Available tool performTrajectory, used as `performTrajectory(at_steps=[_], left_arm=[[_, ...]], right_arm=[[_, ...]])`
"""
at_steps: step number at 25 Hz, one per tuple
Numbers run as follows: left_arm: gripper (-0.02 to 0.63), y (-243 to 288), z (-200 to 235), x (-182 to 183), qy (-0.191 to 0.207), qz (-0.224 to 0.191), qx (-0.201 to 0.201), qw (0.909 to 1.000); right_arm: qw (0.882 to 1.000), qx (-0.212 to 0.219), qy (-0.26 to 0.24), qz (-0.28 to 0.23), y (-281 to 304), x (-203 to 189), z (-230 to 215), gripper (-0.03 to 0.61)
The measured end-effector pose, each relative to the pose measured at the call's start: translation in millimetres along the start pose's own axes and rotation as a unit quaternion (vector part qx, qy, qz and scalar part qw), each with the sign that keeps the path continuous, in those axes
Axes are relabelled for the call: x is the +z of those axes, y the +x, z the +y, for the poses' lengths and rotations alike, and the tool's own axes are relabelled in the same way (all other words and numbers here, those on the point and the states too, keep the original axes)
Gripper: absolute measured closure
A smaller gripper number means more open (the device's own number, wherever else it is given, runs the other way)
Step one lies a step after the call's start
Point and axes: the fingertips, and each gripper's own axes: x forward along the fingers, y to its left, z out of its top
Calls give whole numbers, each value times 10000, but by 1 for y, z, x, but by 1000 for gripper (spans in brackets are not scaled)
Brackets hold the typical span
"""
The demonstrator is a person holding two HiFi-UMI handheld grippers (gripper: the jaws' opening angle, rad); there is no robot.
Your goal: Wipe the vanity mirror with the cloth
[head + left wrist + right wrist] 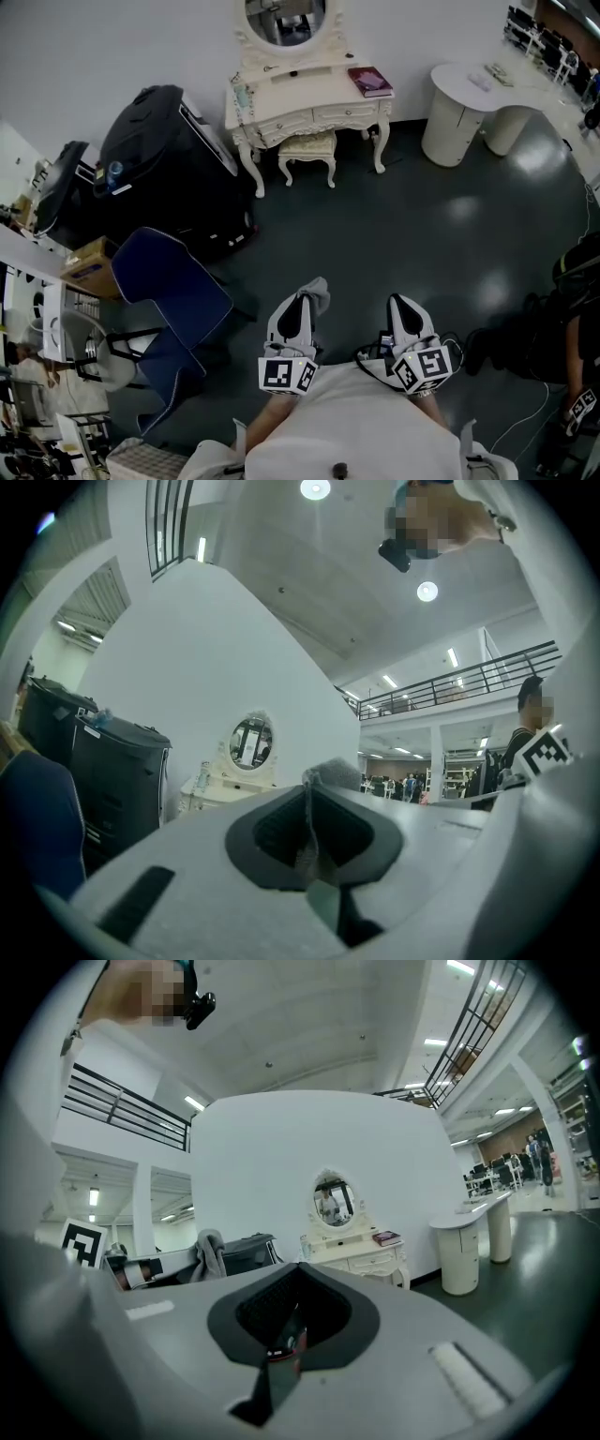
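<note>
Jaws of the left gripper [307,782] are clamped on the cloth [336,769], a grey wad poking past the tips. Right gripper [298,1271] jaws are pressed together with nothing in them. In the head view both sit low, close to the body. The mirror [286,17] tops the vanity [281,94] at the far wall, well apart from the grippers, with dark floor [394,216] between. Step looks like approach, with no wiping yet. Next move calls for walking up, raising the left gripper and pressing the cloth flat on the glass. The stool [307,145] in front may hinder reach.
</note>
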Motion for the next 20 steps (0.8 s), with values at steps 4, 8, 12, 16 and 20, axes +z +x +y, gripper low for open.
performTrajectory(at_steps=[4, 8, 12, 16, 20], left_arm=[[592, 6, -26, -9, 49, 17, 115, 9999], [592, 13, -38, -23, 12, 26, 285, 9996], [594, 30, -48, -20, 42, -14, 261, 9996], [594, 50, -49, -23, 34, -25, 265, 9996], [594, 77, -41, -28, 65, 46, 193, 9998]], right_arm=[[9999, 94, -31, 24, -11, 7, -28, 571], [9998, 166, -7, 64, -18, 2, -45, 571], [9998, 135, 14, 146, -18, 3, -62, 571], [9997, 171, 20, 144, -3, 6, -78, 571], [9997, 165, 22, 190, 20, 8, -88, 571]])
